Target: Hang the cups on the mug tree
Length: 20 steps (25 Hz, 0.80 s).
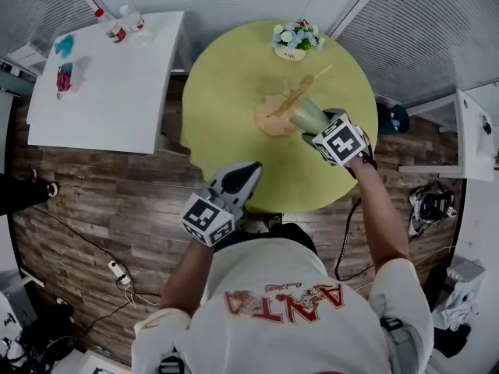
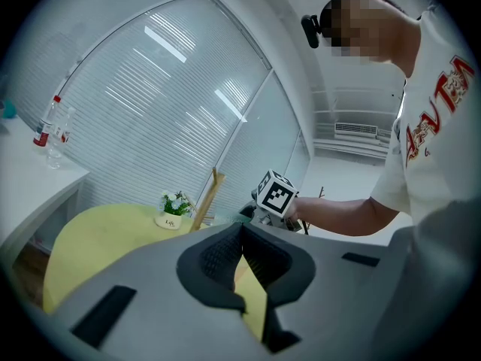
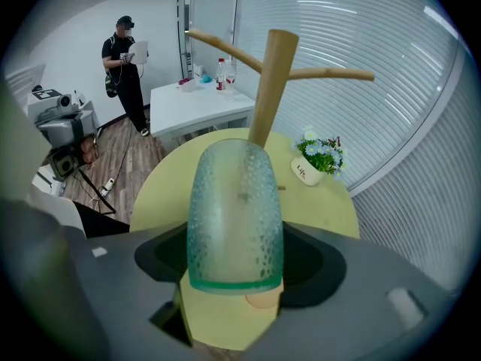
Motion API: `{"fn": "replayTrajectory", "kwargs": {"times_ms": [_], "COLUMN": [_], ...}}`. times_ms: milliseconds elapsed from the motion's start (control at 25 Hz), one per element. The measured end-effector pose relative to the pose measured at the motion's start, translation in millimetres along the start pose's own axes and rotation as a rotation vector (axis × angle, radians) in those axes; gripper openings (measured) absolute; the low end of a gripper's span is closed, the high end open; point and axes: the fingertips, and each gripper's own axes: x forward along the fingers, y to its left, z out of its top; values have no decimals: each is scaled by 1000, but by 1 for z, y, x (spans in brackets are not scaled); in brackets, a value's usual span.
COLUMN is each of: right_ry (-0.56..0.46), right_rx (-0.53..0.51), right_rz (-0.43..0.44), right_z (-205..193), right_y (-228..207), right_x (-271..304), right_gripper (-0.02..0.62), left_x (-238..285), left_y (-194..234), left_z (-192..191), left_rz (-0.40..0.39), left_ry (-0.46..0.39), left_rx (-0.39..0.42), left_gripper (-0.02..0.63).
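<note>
A wooden mug tree point(image 1: 295, 93) stands on its round base point(image 1: 269, 123) near the middle of the yellow-green round table point(image 1: 234, 76). My right gripper point(image 1: 316, 131) is shut on a green textured glass cup point(image 1: 306, 114) just right of the tree, pointing steeply down. In the right gripper view the cup point(image 3: 234, 216) sits between the jaws with its rim toward the camera, and the tree's pole point(image 3: 270, 81) and branches rise right behind it. My left gripper point(image 1: 251, 170) hovers over the table's near edge, shut and empty, its pads point(image 2: 225, 254) meeting at the tip.
A small white pot of flowers point(image 1: 295, 41) sits at the table's far edge. A white rectangular table point(image 1: 109, 76) with bottles point(image 1: 117, 26) stands to the left. Cables point(image 1: 117, 271) lie on the wooden floor. A person point(image 3: 128, 59) stands beyond the white table.
</note>
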Motion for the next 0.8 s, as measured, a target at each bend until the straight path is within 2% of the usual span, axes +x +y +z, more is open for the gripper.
{"fn": "replayTrajectory", "kwargs": {"times_ms": [200, 520, 800], "right_ry": [50, 71, 106], "right_rx": [18, 29, 30], "right_rz": [5, -2, -9], "right_z": [-4, 7, 1], "right_y": [-2, -6, -6], "right_x": [8, 13, 17], "right_gripper": [325, 325, 325], "left_x": [-2, -7, -10], "left_y": [3, 11, 13], "left_z": [0, 1, 3], "left_rz": [-2, 5, 6], "left_ry": [-4, -16, -17], "left_rx": [-6, -12, -12], "left_gripper": [9, 9, 9]}}
